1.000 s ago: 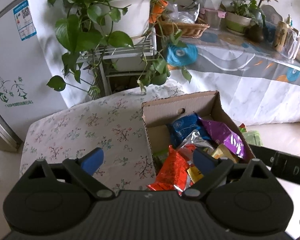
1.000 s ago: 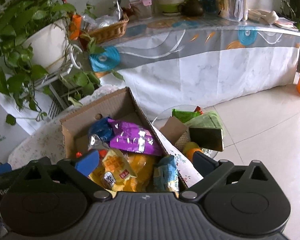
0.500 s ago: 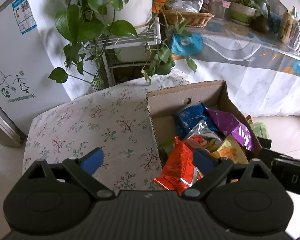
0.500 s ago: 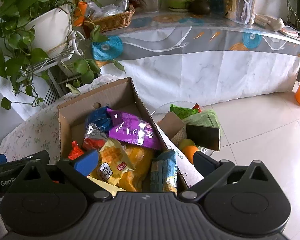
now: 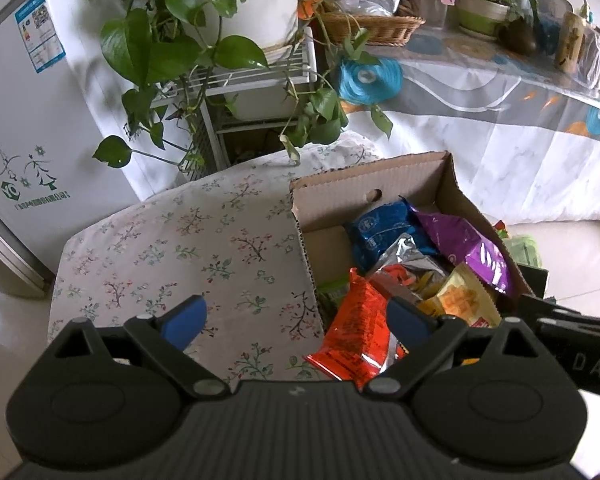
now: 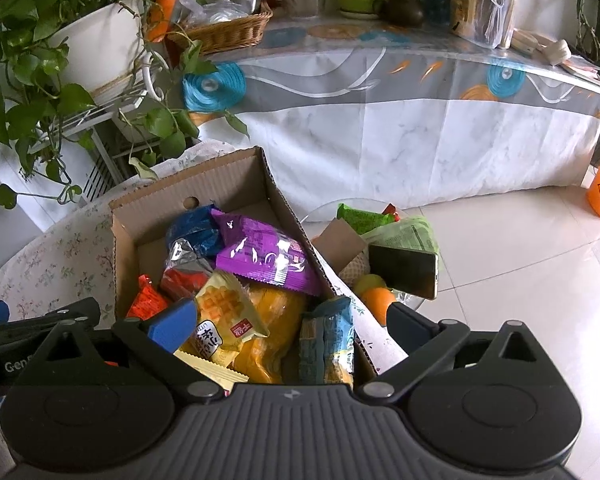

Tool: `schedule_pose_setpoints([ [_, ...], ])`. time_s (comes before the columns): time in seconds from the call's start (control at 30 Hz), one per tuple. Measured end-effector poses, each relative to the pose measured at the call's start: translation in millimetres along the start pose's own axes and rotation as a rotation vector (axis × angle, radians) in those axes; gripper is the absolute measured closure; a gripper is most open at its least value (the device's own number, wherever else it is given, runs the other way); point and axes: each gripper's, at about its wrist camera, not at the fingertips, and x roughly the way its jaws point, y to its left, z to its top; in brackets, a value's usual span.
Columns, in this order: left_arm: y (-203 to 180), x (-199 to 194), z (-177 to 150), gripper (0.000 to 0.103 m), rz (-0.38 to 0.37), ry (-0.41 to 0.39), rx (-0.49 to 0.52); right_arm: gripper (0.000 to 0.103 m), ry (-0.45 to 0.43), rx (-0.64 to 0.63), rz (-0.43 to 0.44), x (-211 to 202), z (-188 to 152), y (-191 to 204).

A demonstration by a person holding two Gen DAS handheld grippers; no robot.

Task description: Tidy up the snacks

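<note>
Floral cloth (image 5: 188, 248) bears snack-filled carton (image 5: 412, 176) — both tongs (image 5: 296, 320) (image 6: 288, 322) agape.

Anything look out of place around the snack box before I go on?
Yes. The red packet hangs over the near edge of the cardboard box, and the packets inside are heaped loosely. Beside the box lie a phone and an orange.

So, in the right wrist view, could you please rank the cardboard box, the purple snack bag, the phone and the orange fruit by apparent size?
1. cardboard box
2. purple snack bag
3. phone
4. orange fruit, partly hidden, so its rank is less sure
</note>
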Motion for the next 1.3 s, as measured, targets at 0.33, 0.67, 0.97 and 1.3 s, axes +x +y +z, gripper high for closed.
schedule_pose_setpoints([
  [0.33, 0, 4, -1, 0.007, 0.022, 0.021, 0.01, 0.0, 0.012, -0.021, -0.017, 3, 0, 4],
  [0.67, 4, 10, 0, 0.007, -0.003, 0.035, 0.02, 0.0, 0.017, -0.027, -0.033, 5, 0, 8],
  [0.97, 11, 14, -4, 0.007, 0.002, 0.035, 0.03, 0.0, 0.028, -0.047, -0.036, 7, -1, 16],
  [1.3, 15, 20, -3, 0.007, 0.003, 0.032, 0.046, 0.0, 0.045, -0.051, -0.046, 12, -2, 23],
])
